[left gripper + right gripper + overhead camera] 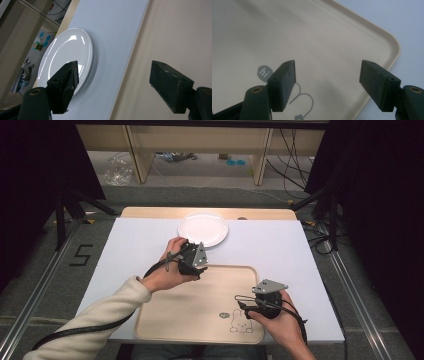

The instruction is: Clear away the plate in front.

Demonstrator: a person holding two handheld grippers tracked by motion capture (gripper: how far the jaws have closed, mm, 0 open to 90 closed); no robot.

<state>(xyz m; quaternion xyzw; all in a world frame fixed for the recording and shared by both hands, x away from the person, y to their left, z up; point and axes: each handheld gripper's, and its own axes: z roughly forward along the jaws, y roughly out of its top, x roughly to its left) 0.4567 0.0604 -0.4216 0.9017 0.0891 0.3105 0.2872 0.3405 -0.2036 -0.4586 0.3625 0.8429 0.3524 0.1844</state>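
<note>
On the beige tray (342, 50) there is a small grey speech bubble (263, 72) with the word "hi" in white letters; in the right gripper view it can be read clearly. The bubble stands just above a line drawing of a rabbit (241, 321) printed near the tray's corner (in the high view the word itself is too small to read). On the grey floor (50, 250) left of the table, a black "5" (80, 255) is marked.

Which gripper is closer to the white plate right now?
Left. The left gripper hovers just beside the white plate; the right gripper sits over the tray.
</note>
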